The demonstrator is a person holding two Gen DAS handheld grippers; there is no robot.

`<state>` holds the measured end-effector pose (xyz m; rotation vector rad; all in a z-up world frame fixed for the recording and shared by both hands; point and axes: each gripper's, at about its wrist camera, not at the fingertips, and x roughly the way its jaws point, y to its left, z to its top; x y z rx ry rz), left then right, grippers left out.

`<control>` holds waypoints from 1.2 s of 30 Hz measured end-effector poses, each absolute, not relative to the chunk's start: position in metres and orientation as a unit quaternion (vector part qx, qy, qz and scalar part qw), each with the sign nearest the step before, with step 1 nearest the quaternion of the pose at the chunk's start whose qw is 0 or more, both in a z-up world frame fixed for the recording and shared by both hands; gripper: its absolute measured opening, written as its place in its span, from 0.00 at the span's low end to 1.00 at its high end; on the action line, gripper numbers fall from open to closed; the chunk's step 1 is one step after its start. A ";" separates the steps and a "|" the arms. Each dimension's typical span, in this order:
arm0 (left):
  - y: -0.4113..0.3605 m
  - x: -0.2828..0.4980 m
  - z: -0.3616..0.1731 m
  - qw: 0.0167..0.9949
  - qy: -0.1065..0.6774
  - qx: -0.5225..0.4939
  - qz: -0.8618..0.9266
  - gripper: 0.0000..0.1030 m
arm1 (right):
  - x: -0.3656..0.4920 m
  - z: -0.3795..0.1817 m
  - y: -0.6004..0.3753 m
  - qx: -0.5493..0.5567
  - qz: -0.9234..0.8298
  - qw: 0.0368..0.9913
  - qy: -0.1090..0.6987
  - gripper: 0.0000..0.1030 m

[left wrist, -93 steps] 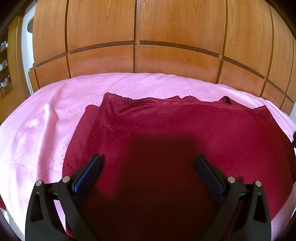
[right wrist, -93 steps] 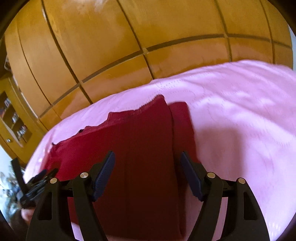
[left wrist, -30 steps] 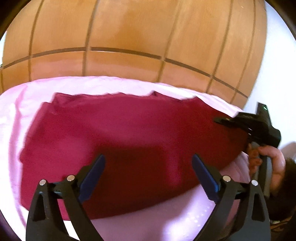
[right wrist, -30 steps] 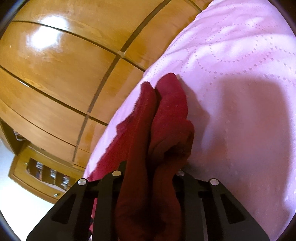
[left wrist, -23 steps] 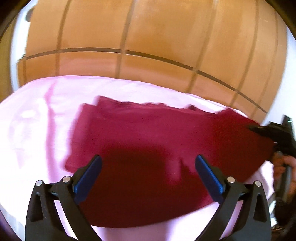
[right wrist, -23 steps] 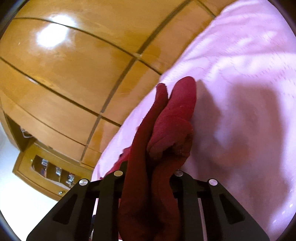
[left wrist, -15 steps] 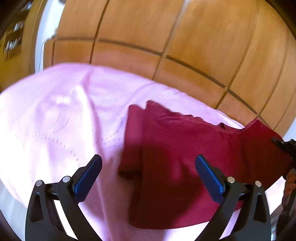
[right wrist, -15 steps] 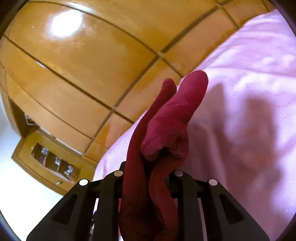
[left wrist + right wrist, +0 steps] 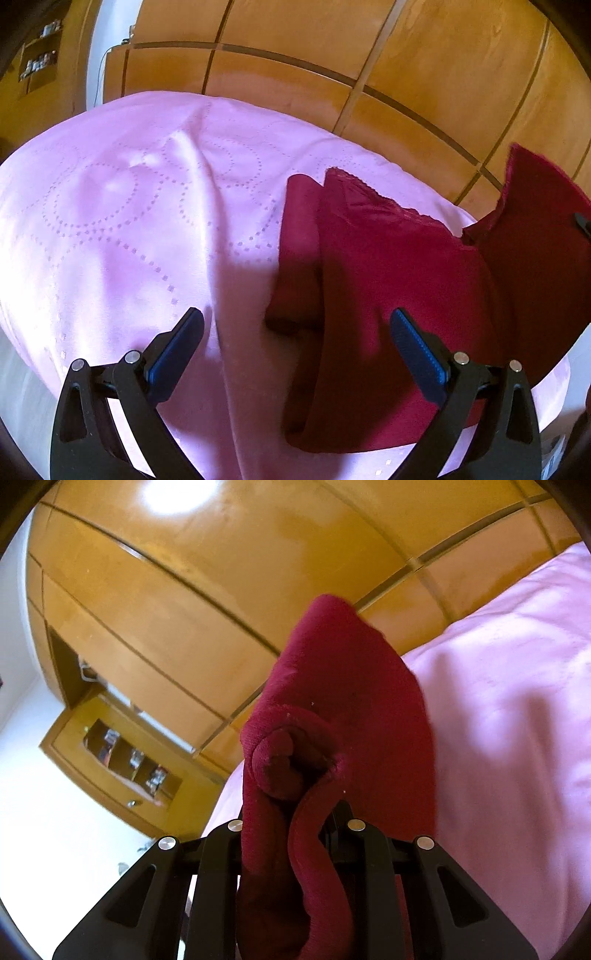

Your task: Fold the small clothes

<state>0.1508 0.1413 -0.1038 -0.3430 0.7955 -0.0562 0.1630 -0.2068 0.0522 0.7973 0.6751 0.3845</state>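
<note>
A dark red garment [image 9: 388, 295] lies on a pink bedspread [image 9: 129, 221] before wooden wardrobe doors [image 9: 295, 48]. The right gripper [image 9: 295, 827] is clamped on the garment's right edge, lifting it; the left gripper [image 9: 295, 343] hovers above the garment's left edge, jaws spread wide.

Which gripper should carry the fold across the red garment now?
Right. The right gripper is already shut on the red garment, with its far edge lifted off the pink bedspread. The left gripper is open and holds nothing, hovering over the garment's other edge.
</note>
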 end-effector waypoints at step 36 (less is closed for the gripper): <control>0.210 0.133 -0.083 0.890 0.290 -0.349 -0.036 0.96 | 0.148 0.034 -0.150 0.191 0.135 0.906 0.352 0.88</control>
